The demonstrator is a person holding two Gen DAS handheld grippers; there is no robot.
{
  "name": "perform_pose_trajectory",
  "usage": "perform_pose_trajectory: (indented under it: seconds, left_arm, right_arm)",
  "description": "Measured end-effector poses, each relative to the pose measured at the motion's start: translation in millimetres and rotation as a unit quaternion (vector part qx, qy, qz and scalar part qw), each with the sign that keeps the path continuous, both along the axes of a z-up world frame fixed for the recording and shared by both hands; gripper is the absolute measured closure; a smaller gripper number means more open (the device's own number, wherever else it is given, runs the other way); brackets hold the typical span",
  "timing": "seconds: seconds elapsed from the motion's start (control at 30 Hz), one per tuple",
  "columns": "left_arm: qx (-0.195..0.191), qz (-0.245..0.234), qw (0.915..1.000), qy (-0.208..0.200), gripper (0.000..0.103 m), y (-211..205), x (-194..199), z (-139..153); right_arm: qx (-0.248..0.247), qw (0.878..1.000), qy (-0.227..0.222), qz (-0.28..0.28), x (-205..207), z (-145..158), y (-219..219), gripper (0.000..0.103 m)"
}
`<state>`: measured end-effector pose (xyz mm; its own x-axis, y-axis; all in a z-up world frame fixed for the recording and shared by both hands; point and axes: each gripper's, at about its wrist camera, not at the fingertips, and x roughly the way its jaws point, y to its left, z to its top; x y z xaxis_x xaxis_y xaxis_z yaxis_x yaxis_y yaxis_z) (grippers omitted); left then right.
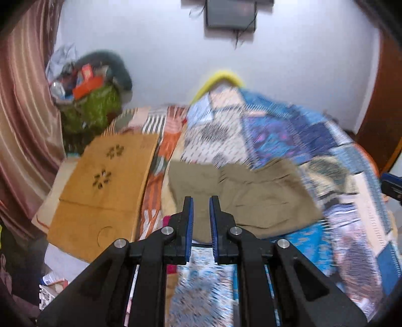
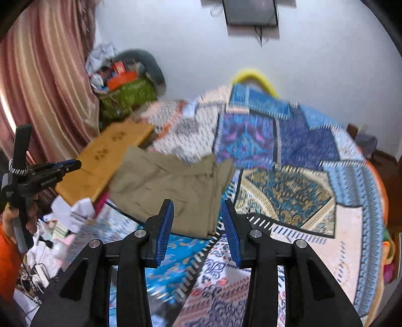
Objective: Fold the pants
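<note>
The khaki pants are lying folded into a compact, roughly rectangular bundle on the patchwork quilt, toward the side of the bed nearest the brown cardboard sheet. In the left wrist view the bundle's long axis is running across the frame, left to right; in the right wrist view the pants are appearing as a slab slanting from upper left to lower right, its folded layers showing along the near right edge. Only the right wrist view is showing the person's hand and orange sleeve gripping the other tool's handle at far left, and more of the quilt's gold-and-blue patches; only the left wrist view is showing the cardboard's full length with its flower cut-outs. The left gripper is hovering above the pants with its blue-padded fingers standing a narrow gap apart, nothing pinched between them. The right gripper is holding its fingers clearly wider apart, also empty, with the cloth visible beyond the gap but untouched. A green bag of clutter is sitting against the curtain, and a dark screen is hanging on the wall.
</note>
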<state>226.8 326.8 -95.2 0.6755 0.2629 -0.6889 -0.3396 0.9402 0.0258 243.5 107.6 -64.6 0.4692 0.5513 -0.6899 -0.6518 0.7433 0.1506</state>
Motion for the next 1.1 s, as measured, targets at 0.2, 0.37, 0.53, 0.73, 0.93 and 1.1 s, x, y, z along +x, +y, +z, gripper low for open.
perform_pose_trajectory:
  seconds: [0.2,0.37,0.53,0.73,0.93,1.1]
  left_arm:
    - [0.019,-0.018,0.9967,-0.077,0.091,-52.5,-61.5,67.7]
    - [0.042,-0.029,0.9883,-0.144,0.091,-95.0,-119.6,112.6]
    - [0.066,-0.029,0.9799,-0.186,0.091,-130.0,-168.6,135.2]
    - [0.075,-0.028,0.9712,-0.224,0.077,-156.2,-209.8,141.9]
    - [0.076,-0.021,0.9622,-0.261,0.03,-169.8,-239.0,141.7]
    - [0.09,-0.015,0.956,-0.279,0.007,-180.5,-254.8,139.9]
  right_arm:
    - [0.048,0.996,-0.074,0.011,-60.5,62.7,-19.4,0.067]
    - [0.089,0.987,-0.133,0.023,-115.3,101.4,-34.7,0.067]
    - [0.135,0.977,-0.161,0.044,-163.3,126.1,-50.8,0.067]
    - [0.153,0.965,-0.207,0.045,-206.3,133.2,-63.4,0.067]
    - [0.171,0.957,-0.23,0.036,-233.4,129.7,-72.3,0.06]
    - [0.17,0.952,-0.252,0.016,-244.2,127.7,-73.1,0.034]
